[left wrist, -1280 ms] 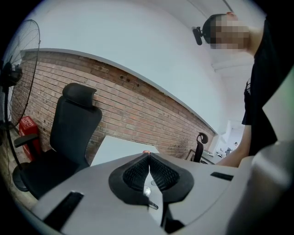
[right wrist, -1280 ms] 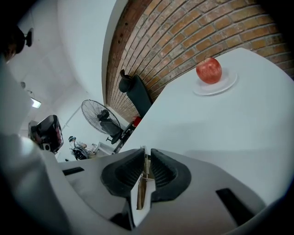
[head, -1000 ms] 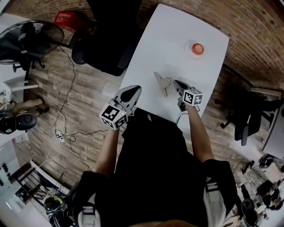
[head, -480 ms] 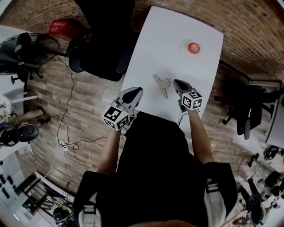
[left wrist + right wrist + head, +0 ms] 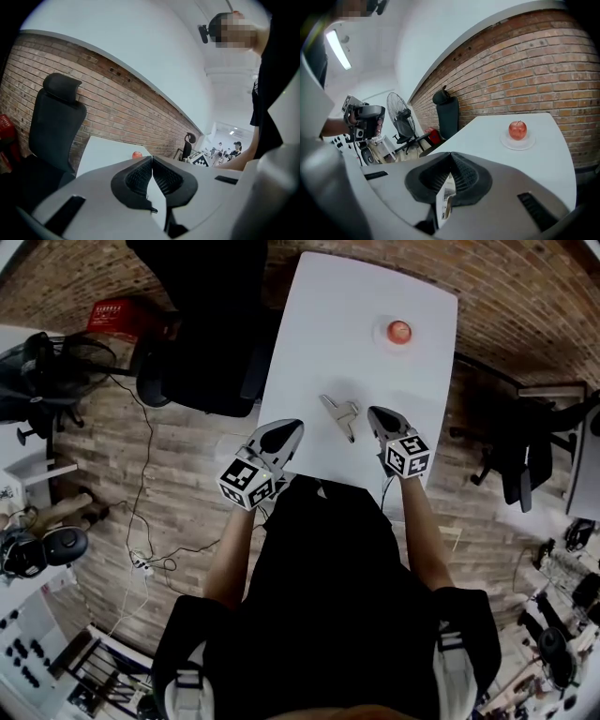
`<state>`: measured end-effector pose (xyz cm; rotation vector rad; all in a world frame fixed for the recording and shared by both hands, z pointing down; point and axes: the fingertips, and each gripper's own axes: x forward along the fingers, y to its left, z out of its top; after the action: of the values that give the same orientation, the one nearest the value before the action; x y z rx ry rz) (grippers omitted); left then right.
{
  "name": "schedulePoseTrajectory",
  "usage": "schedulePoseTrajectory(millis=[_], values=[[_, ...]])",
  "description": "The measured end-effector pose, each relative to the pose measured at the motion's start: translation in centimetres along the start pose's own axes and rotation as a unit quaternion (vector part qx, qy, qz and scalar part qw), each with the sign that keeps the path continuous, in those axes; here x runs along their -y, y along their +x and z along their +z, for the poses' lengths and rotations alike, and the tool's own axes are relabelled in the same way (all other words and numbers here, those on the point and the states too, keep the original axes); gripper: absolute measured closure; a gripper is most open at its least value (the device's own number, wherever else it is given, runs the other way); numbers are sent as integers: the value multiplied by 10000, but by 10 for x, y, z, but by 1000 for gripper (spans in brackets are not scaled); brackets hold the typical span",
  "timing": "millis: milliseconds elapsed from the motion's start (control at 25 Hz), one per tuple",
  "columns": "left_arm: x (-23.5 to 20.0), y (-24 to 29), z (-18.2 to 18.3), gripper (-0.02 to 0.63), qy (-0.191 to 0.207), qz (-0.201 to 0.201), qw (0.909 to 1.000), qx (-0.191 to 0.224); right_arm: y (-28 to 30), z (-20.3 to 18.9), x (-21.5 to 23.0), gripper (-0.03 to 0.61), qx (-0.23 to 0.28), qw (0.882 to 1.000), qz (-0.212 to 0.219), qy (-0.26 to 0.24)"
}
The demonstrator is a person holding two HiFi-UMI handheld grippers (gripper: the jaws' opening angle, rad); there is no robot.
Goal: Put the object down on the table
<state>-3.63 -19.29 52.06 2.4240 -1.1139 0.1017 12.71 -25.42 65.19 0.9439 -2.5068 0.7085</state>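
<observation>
In the right gripper view my right gripper (image 5: 451,157) is shut on a thin white printed object (image 5: 445,199), seen edge-on between the dark pads. In the head view that gripper (image 5: 375,414) hovers over the near part of the white table (image 5: 328,324). A pale grey angular piece (image 5: 341,415) shows just left of its tips; I cannot tell whether it is the same object or rests on the table. My left gripper (image 5: 285,430) is shut on nothing at the table's near left corner; its pads meet in the left gripper view (image 5: 152,159).
A red apple (image 5: 399,331) on a small white plate (image 5: 385,341) sits at the far right of the table, also in the right gripper view (image 5: 517,130). A black office chair (image 5: 202,343) stands at the table's left, and another chair (image 5: 520,460) at its right.
The head camera has shifted, so the table and apple sit a little higher and further left in view. Both grippers stay shut and hold about the same places over the table.
</observation>
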Motion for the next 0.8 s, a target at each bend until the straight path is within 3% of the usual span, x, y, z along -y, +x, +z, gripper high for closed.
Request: schedulePoseTrajectory(millis=[800], values=[[4,-2,-3,592,155,-488,9986,-92,-48,35,-52,580,420,9956,-437,-715]])
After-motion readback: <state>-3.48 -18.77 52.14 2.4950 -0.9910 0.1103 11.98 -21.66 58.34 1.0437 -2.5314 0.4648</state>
